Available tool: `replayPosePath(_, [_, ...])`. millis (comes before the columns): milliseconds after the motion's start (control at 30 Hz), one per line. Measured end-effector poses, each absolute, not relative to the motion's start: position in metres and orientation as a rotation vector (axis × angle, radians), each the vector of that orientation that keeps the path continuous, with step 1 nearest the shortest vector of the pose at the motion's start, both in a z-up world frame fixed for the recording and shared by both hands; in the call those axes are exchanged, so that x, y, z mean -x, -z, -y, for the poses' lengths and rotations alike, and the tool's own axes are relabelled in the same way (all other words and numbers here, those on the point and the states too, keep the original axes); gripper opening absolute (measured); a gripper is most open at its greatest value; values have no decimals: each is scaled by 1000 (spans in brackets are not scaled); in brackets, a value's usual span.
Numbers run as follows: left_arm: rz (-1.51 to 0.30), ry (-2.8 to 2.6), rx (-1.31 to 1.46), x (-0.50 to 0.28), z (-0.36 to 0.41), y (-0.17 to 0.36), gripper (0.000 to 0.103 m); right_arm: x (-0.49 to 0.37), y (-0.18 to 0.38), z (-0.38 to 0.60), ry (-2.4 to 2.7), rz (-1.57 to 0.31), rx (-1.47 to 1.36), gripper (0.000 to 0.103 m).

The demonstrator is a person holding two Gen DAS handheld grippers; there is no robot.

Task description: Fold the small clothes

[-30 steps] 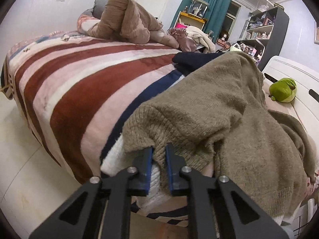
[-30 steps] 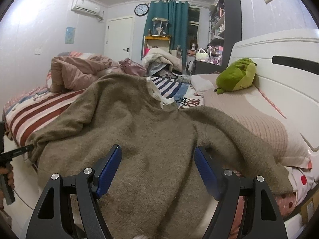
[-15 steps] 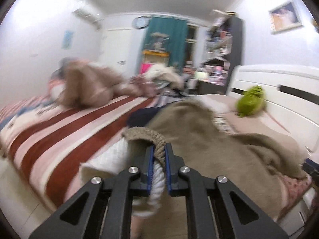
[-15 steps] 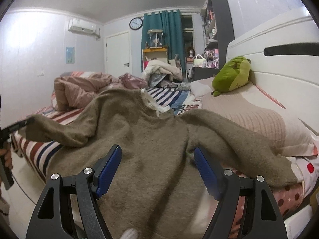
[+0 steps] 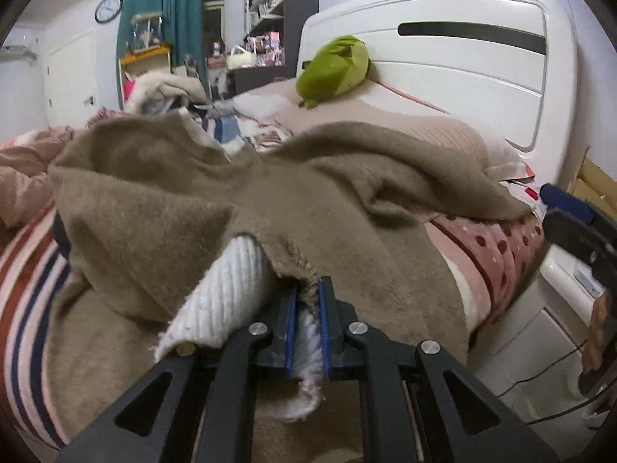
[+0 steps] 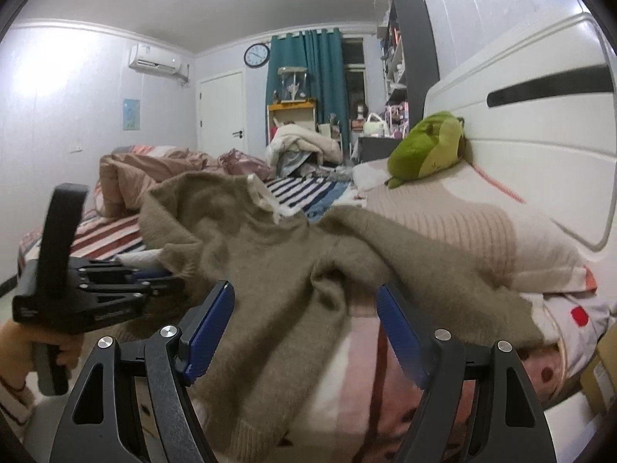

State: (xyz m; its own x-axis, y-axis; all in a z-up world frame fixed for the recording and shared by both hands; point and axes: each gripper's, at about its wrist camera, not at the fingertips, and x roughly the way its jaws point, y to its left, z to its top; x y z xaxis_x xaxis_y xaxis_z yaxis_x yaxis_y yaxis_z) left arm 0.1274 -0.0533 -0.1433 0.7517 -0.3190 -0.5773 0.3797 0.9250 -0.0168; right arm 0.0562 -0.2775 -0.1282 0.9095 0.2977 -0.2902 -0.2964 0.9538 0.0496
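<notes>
A khaki knitted sweater [image 5: 293,200] with a white lining lies spread on the bed, collar toward the far side; it also shows in the right wrist view [image 6: 270,254]. My left gripper [image 5: 307,308] is shut on the sweater's left sleeve cuff and holds it folded over the body. The left gripper also appears at the left of the right wrist view [image 6: 169,277]. My right gripper [image 6: 304,320] is open and empty, above the sweater's lower right part. The other sleeve [image 6: 424,258] stretches right toward the pillow.
A striped blanket [image 6: 108,235] covers the bed. A green plush toy [image 6: 428,146] lies on a pink pillow [image 6: 462,223] by the white headboard [image 5: 462,58]. A crumpled brown quilt [image 6: 135,177] and a clothes pile [image 6: 297,146] lie farther back.
My left gripper has carried the sleeve cuff up and rightward over the sweater's body. My right gripper stays open and has shifted slightly right and back.
</notes>
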Motion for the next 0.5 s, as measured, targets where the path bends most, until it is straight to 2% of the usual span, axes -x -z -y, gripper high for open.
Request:
replayPosePath(67, [-614,392,-97,-126,50,141,9,-58,131,276,-320,-318,-6,86])
replayPosePath(233, [-587,436,-31,-107,35,126,10,-61,128,265,-360,-341,-28,97])
replayPosePath(267, [-568,442,-13,-99,27,122,14,-61,125,261,-358,-332,-34,98])
replayPosePath(333, [-528,455,16,-85,12,115,36,-59,121,254,-374,-314,-31,99])
replayPosePath(367, [-504,438,37,-77,0,111,58,-58,118,247,-406,-305,-18,103])
replayPosePath(400, [-478,402,52,-69,-11,107,75,-57,115,241,-427,-299,-3,103])
replayPosePath(500, [-442,295,72,-48,-52,98,80,-55,106,213,-471,-310,79,103])
